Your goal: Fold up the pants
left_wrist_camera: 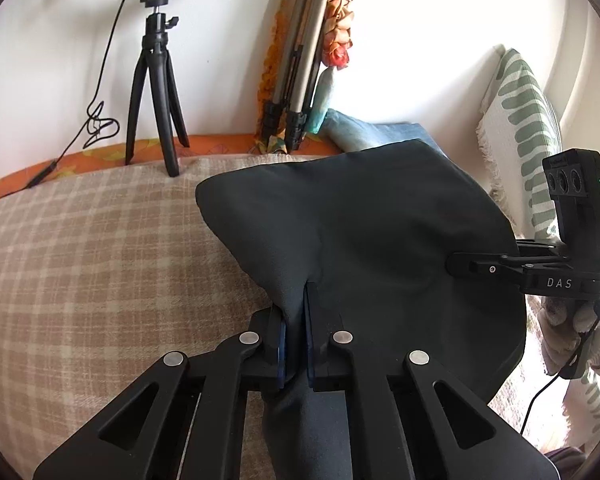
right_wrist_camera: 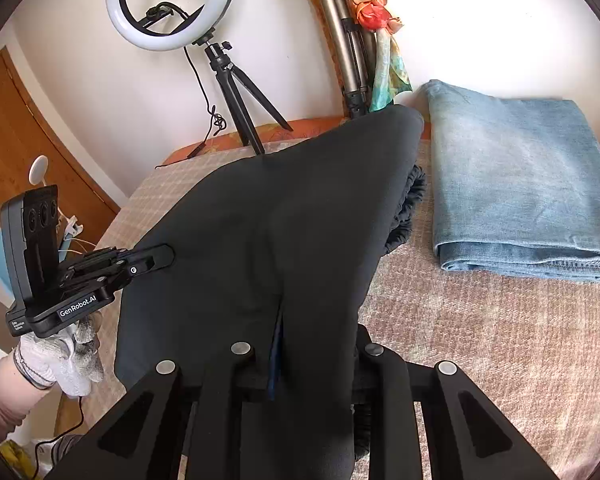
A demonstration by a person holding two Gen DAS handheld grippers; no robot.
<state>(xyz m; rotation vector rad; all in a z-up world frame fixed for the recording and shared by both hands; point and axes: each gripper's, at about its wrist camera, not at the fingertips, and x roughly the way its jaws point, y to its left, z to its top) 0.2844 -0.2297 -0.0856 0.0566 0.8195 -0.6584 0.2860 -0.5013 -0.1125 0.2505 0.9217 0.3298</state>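
Now both grippers hold the black pants (left_wrist_camera: 364, 232) lifted a little above the checked bed cover (left_wrist_camera: 80, 264). The left gripper (left_wrist_camera: 296, 344) has its fingers closed on a pinch of the cloth, and the right gripper (right_wrist_camera: 278, 356) also clamps a fold. Folded jeans (right_wrist_camera: 516, 176) lie beside, near the wall.

Ring light (right_wrist_camera: 171, 6) on black tripod (right_wrist_camera: 242, 98) at bed's far edge. Folded jeans (right_wrist_camera: 520, 176) on checked blanket (left_wrist_camera: 100, 260). Metal tripod (left_wrist_camera: 300, 60) against wall (scarf (left_wrist_camera: 340, 28) draped). Striped pillow (left_wrist_camera: 528, 120). Door (right_wrist_camera: 32, 136).
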